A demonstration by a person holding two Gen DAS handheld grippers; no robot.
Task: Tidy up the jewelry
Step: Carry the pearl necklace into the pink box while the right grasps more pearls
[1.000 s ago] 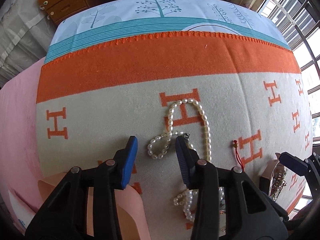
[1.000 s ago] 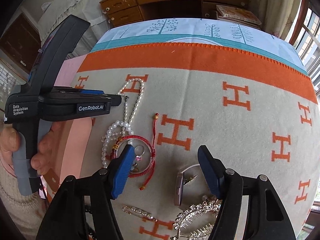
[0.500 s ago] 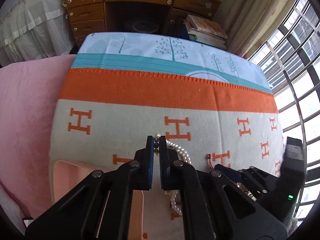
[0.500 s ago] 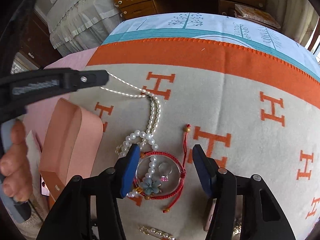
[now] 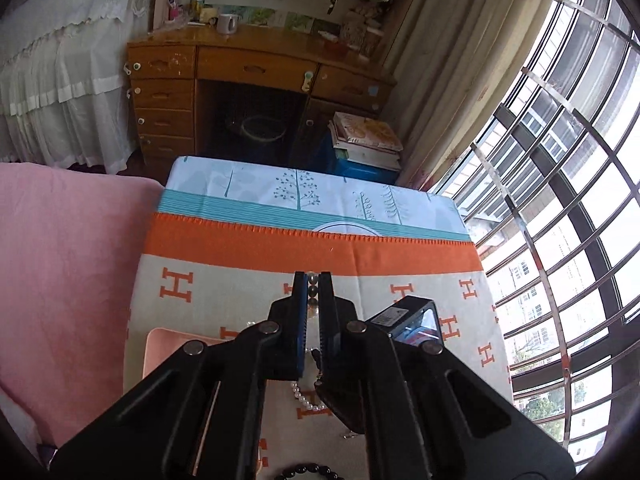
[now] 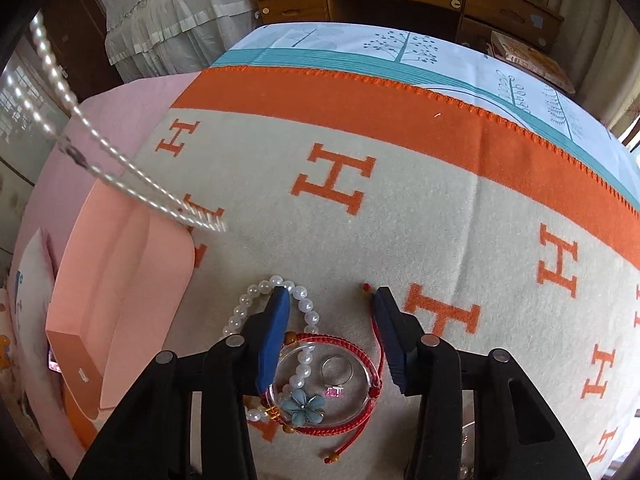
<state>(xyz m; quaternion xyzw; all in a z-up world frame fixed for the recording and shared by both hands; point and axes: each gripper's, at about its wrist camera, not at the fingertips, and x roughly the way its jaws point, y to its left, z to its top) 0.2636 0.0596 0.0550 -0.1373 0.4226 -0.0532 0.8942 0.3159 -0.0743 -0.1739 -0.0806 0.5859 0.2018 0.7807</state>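
Down by the right tool [image 6: 331, 334], its jaws have just been narrowing and stand partly spread over a little heap: a clear bangle [image 6: 362, 394] with a red cord bracelet [image 6: 344, 342] wound round it, a blue flower charm [image 6: 306, 403], a silver ring [image 6: 338, 367] and a pearl bracelet [image 6: 264, 292] that its left finger overlaps. Whether the pads touch anything I cannot tell. Left of it sits an open pink box [image 6: 120, 300]. Everything rests on a beige blanket [image 6: 400, 220] with orange H letters. The left tool [image 5: 314, 280] is pressed together on a pearl necklace [image 5: 308, 398], lifted high, the strand hanging below it. Beyond stands a wooden desk [image 5: 256, 80].
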